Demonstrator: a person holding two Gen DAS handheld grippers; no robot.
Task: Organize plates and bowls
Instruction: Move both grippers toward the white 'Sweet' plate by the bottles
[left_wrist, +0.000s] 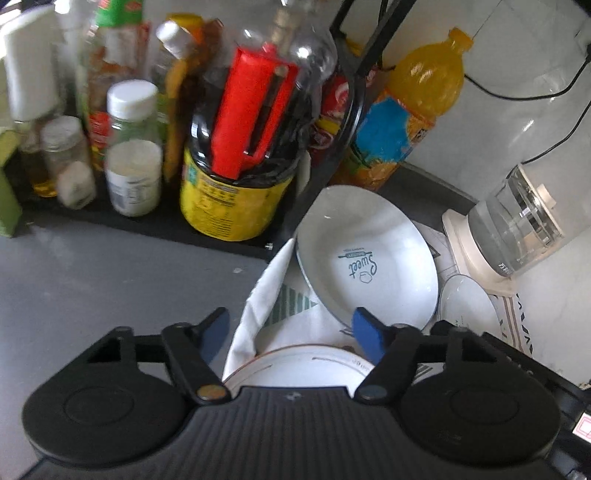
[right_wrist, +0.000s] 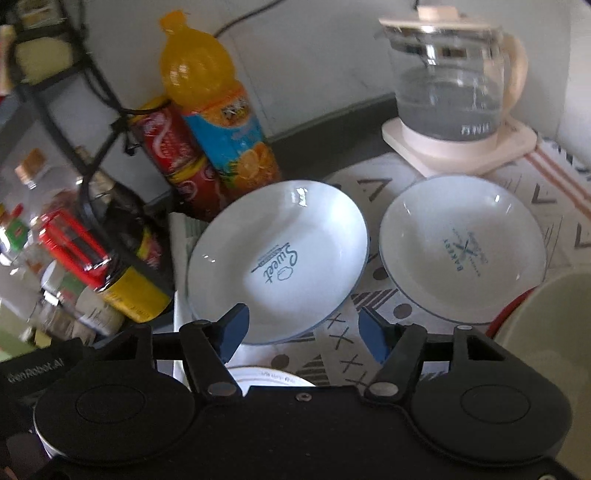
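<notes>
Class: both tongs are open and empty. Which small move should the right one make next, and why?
Probably ease the right tongs forward onto the near rim of the tilted white "Sweet" plate: the rim lies between its open fingers, and the plate leans unstacked.

"Sweet" in blue script inside the white plate (right_wrist: 277, 258), with a line of smaller print beside it too fine to read. "BAKERY" in blue capitals inside the second white plate (right_wrist: 461, 247), crossed by other words too blurred to make out. "GenRobot.AI" in pale letters on the black gripper body (right_wrist: 35, 371) at lower left of the right wrist view. Print on the bottle labels unreadable.
</notes>
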